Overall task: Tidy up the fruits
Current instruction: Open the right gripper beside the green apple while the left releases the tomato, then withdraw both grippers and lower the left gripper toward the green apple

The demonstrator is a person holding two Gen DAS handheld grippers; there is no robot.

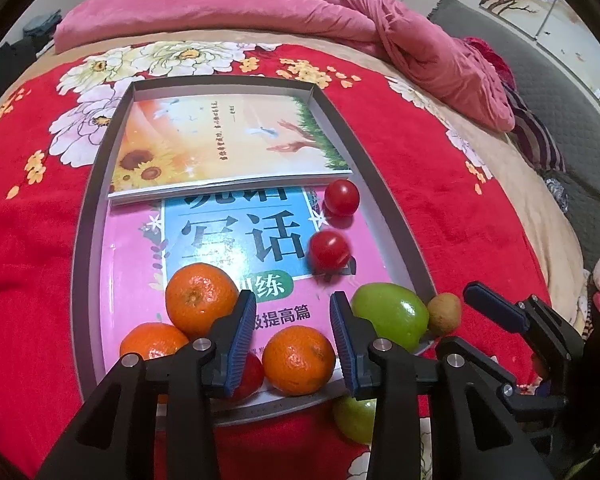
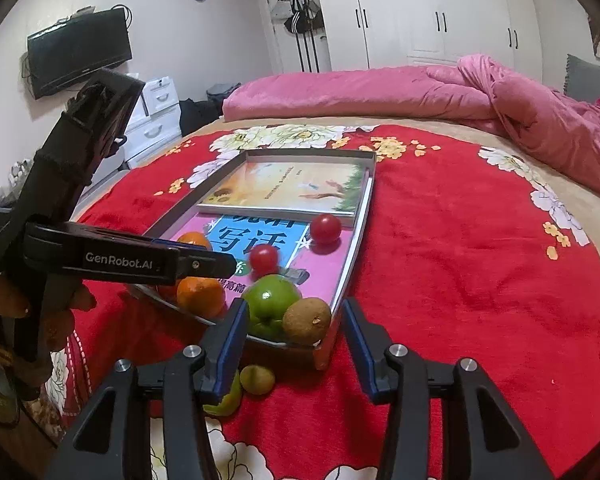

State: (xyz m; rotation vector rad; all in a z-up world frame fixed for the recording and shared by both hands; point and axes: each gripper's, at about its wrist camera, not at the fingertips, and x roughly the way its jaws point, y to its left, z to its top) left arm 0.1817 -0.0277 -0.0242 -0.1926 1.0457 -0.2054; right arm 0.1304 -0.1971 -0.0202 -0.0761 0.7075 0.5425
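Fruit is lying in and beside a shallow grey tray [image 1: 100, 184] with low straight walls, sitting on a bed under a plush red blanket [image 1: 28, 240] printed with pale flowers. Glossy book covers are lining the tray floor: a pink-and-blue book [image 1: 236, 236] below, a sunflower-print book [image 1: 220, 144] overlapping it at the far end.

In tray: three dimpled, matt oranges [image 1: 201, 300] clustering at the near end; two smooth, shiny cherry tomatoes [image 1: 341, 197] on the pink cover, the nearer one blurred; a waxy green apple [image 1: 392, 314] in the near corner, with a rough brown kiwi [image 2: 306, 320] touching it.

On blanket, just outside the near wall: a second green apple [image 1: 356, 420] and a small round yellow-green fruit [image 2: 257, 379].

The left hand-held gripper [image 1: 294, 340] is hovering over the oranges, ribbed blue pads apart, nothing pressed between them. The right hand-held gripper [image 2: 296, 344] is standing with jaws spread, gripping nothing, the kiwi and apple just beyond its tips.
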